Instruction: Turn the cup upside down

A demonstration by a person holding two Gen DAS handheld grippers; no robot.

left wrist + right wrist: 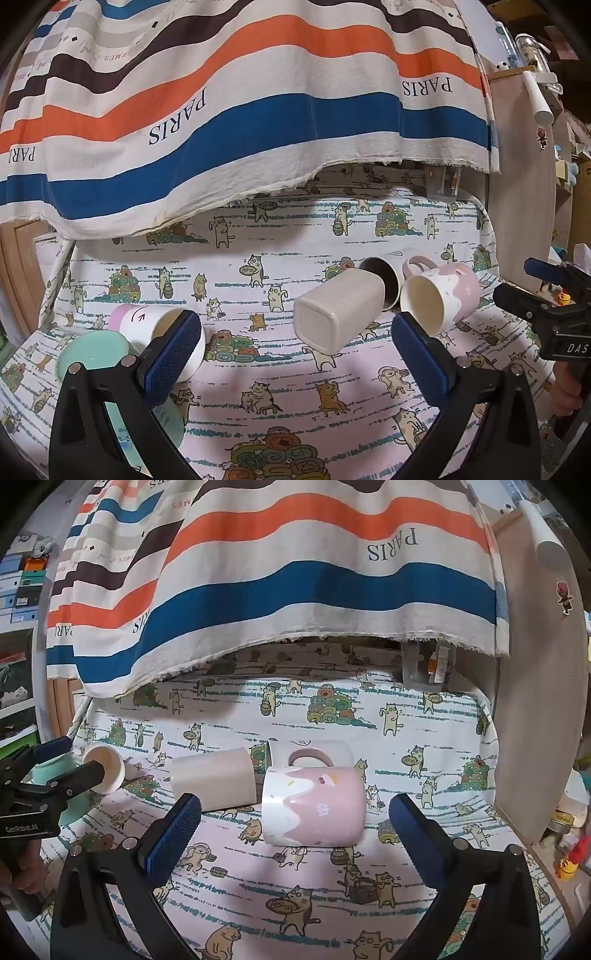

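The white cup (pixel 310 751) in the middle of the right wrist view hides mostly behind the pink mug (pixel 314 806), so only its top part shows. In the left wrist view, the blue pad of the left gripper (pixel 295 354) covers part of the small pink-and-white cup (pixel 147 321) at lower left. The green lid (pixel 92 354) beside it is partly hidden by the black gripper arm. The right gripper (pixel 546 291) is cut off by the right edge. The shelf things (pixel 569 849) at lower right of the right wrist view are too blurry to tell.
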